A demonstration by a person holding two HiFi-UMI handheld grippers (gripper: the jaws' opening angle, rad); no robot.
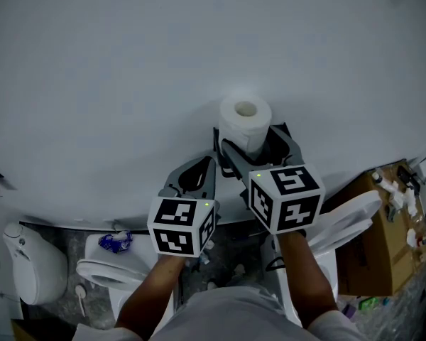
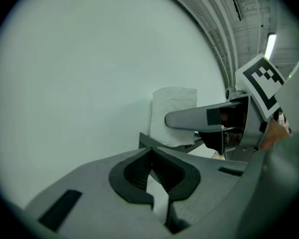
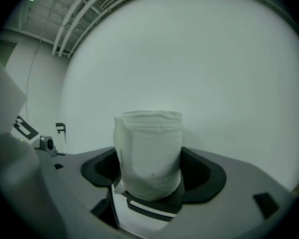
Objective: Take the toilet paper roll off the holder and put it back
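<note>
1. Right gripper [image 1: 250,148] [image 3: 152,171] is clenched on the roll [image 1: 245,123] [image 3: 149,153], with one jaw on each side of it.
2. The roll stands on end between the jaws, close to the wall [image 1: 199,41], with its core hole facing the head camera.
3. A dark bar [image 3: 149,205] lies just under the roll; I cannot tell if they touch.
4. Left gripper [image 1: 197,172] [image 2: 150,156] is left of the roll and apart from it, jaws pressed together on nothing.
5. A toilet [image 1: 106,261] is well below and left of the roll, and a box [image 1: 373,240] is below and right of it.
</note>
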